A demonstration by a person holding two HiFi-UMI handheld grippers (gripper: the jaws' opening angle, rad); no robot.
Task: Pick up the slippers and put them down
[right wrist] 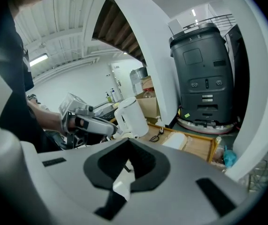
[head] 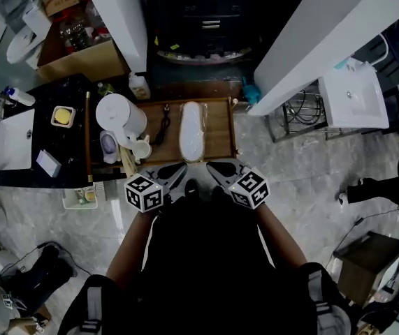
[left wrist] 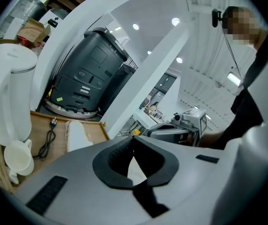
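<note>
A white slipper [head: 191, 131] lies lengthwise on a shallow wooden tray [head: 219, 139], just ahead of both grippers. My left gripper [head: 179, 170] and right gripper [head: 214, 167] hover side by side near the tray's front edge, tips angled toward each other, both shut and empty. In the left gripper view the slipper [left wrist: 80, 135] shows beyond the closed left gripper [left wrist: 134, 138], and the right gripper [left wrist: 180, 125] sits off to the side. The right gripper view has the slipper [right wrist: 176, 141] on the tray past the closed right gripper [right wrist: 127, 140], with the left gripper [right wrist: 89, 123] alongside.
A white kettle [head: 119, 114], a white cup [head: 142, 149] and a black power cable [head: 163, 128] crowd the tray's left part. A dark grey machine [left wrist: 89, 74] stands behind it between white slanted beams. A black counter with a sink [head: 14, 138] is to the left.
</note>
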